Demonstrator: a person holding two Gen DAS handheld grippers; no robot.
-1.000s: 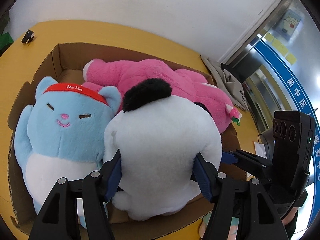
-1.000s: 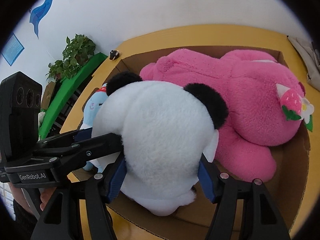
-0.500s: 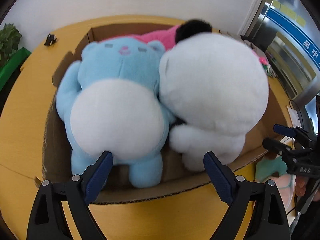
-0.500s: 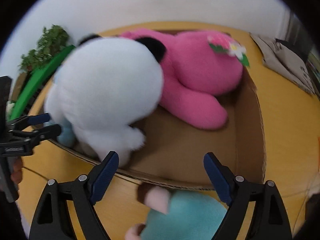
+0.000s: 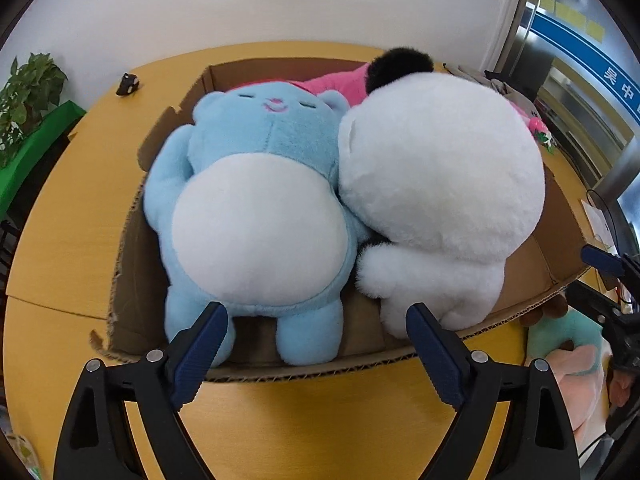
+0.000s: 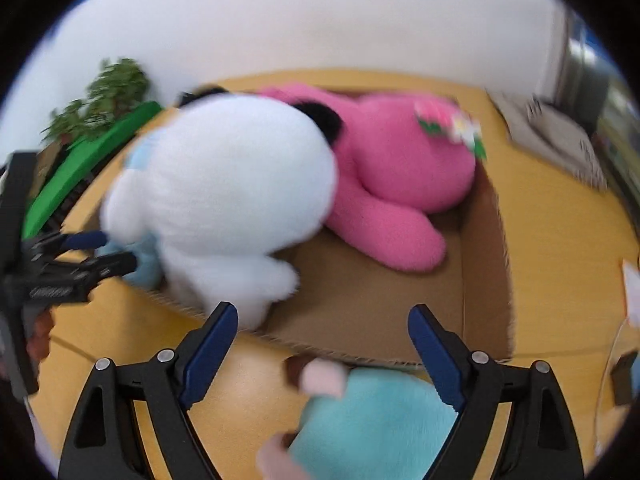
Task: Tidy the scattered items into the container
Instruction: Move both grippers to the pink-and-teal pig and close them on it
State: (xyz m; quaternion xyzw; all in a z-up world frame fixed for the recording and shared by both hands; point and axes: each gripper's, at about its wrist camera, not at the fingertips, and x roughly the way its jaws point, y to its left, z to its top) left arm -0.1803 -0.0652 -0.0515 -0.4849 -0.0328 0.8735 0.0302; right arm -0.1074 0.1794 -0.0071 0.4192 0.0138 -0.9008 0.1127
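Observation:
An open cardboard box (image 5: 132, 248) (image 6: 484, 264) lies on the yellow table. Inside it are a white panda plush (image 5: 436, 184) (image 6: 224, 200), a light blue plush with a white belly (image 5: 256, 216) and a pink plush (image 6: 392, 176) behind them. My left gripper (image 5: 316, 344) is open and empty at the box's near wall. My right gripper (image 6: 320, 344) is open and empty, just above a teal and pink plush (image 6: 372, 416) that lies on the table outside the box; it also shows in the left wrist view (image 5: 568, 344).
A green plant (image 5: 24, 100) stands at the far left beyond the table. A small black item (image 5: 128, 85) lies on the table behind the box. Folded grey cloth (image 6: 560, 140) lies at the far right. A glass door is at the right.
Both grippers have let go of the white panda, which now rests in the box. Both have pulled back toward the box's near edge and stand open.

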